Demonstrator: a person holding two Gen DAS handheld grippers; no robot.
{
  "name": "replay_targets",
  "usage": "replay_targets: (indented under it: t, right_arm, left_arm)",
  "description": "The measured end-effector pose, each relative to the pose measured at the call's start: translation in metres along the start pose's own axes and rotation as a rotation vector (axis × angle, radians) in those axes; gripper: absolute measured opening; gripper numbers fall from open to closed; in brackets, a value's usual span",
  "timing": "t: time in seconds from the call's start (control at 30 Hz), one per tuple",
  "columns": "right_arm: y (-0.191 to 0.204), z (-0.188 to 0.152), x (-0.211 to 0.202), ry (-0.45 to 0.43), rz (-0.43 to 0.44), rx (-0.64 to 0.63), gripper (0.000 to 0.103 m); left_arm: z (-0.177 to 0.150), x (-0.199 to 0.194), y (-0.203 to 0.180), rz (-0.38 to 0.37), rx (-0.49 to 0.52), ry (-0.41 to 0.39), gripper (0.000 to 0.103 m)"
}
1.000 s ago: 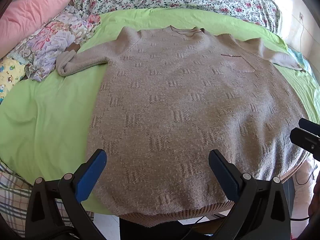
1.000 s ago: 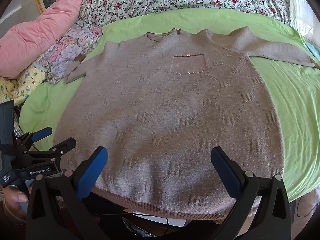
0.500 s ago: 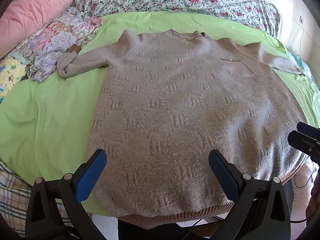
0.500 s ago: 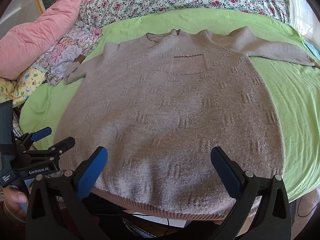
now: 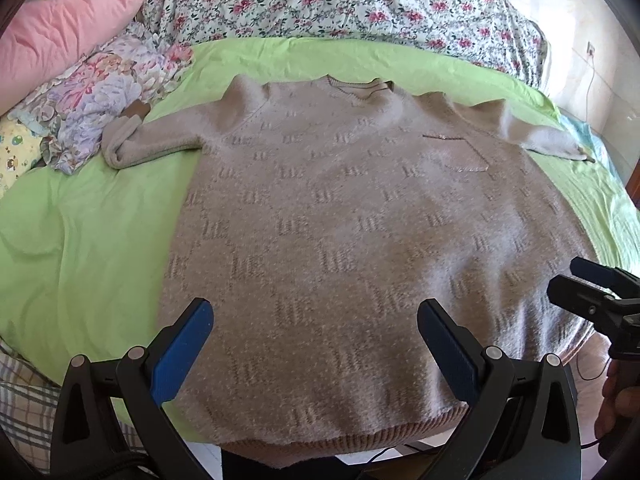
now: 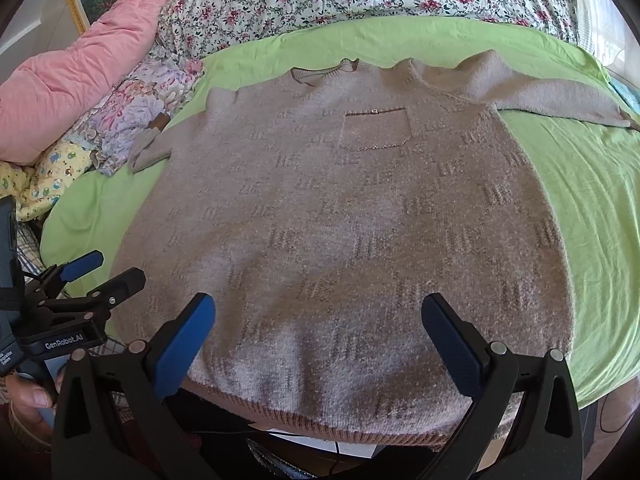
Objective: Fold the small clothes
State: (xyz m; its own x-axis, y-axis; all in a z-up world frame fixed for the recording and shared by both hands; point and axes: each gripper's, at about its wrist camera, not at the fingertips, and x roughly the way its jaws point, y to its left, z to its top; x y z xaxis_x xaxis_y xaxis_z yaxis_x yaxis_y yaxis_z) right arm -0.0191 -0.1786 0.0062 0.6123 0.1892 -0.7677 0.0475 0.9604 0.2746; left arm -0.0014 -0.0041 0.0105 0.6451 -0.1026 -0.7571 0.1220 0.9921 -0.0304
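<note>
A beige knitted sweater [image 5: 360,240] lies spread flat, front side up, on the green sheet [image 5: 88,248] of a bed, with its ribbed hem at the near edge of the bed and its neckline toward the floral bedding [image 5: 360,4] at the far side. Both sleeves extend outward from the shoulders.

Left wrist view: the left gripper [image 5: 314,332] hovers over the hem area with its jaws spread wide and holding nothing. This view shows the full left sleeve [image 5: 156,140], its cuff rolled beside a pile of floral cloth [image 5: 100,100]. The right gripper [image 5: 592,288] appears at the right edge, with part of the hand holding it; its jaw state cannot be told from here.

Right wrist view: the right gripper [image 6: 318,334] likewise sits over the hem, jaws wide apart and empty. This view shows the chest pocket [image 6: 376,130] head-on and the right sleeve [image 6: 552,96] stretched across the sheet. The left gripper [image 6: 104,272] is visible at the lower left, with a thumb [image 6: 32,396] on its handle. A pink quilt [image 6: 80,68] lies at the far left.
</note>
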Motion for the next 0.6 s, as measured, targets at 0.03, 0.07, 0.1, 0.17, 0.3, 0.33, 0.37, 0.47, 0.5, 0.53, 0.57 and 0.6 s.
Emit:
replay_targets:
  t: [0.03,0.07,0.1,0.17,0.3,0.33,0.37,0.47,0.5,0.53,0.57,0.6]
  right_arm:
    - [-0.001,0.000,0.000,-0.001,0.001,0.002,0.103]
    - [-0.001,0.001,0.001,-0.001,0.003,0.004,0.103]
    - [-0.002,0.001,0.002,0.000,0.004,0.007,0.103]
    - [-0.005,0.003,0.003,-0.001,0.006,0.009,0.103]
    - [-0.016,0.010,0.000,-0.021,0.011,0.026,0.103]
    - [-0.019,0.011,-0.001,-0.026,0.009,0.034,0.103]
    - [-0.023,0.013,-0.002,-0.032,0.006,0.043,0.103]
    - [-0.041,0.020,-0.004,-0.046,0.001,0.080,0.103]
    - [-0.050,0.024,-0.005,-0.053,-0.003,0.096,0.103]
    - [-0.057,0.026,-0.006,-0.056,-0.011,0.107,0.103]
    - [-0.064,0.029,-0.006,-0.060,-0.023,0.119,0.103]
    - [-0.073,0.033,-0.007,-0.068,-0.038,0.130,0.103]
  left_arm:
    - [0.000,-0.001,0.000,-0.009,-0.004,-0.002,0.102]
    - [0.001,-0.001,0.000,-0.016,-0.006,0.002,0.102]
    - [0.001,-0.001,-0.001,-0.016,-0.003,0.002,0.102]
    - [0.002,0.000,-0.004,0.001,0.021,-0.021,0.102]
    - [0.007,0.002,-0.007,-0.013,0.025,-0.028,0.102]
    - [0.009,0.003,-0.007,-0.014,0.027,-0.037,0.102]
    - [0.011,0.003,-0.008,-0.018,0.028,-0.046,0.102]
    - [0.019,0.008,-0.008,-0.023,0.030,-0.063,0.102]
    - [0.023,0.010,-0.008,-0.020,0.031,-0.061,0.102]
    - [0.027,0.013,-0.009,-0.018,0.035,-0.060,0.102]
    - [0.032,0.016,-0.008,-0.026,0.034,-0.046,0.102]
    - [0.037,0.019,-0.008,-0.029,0.038,-0.043,0.102]
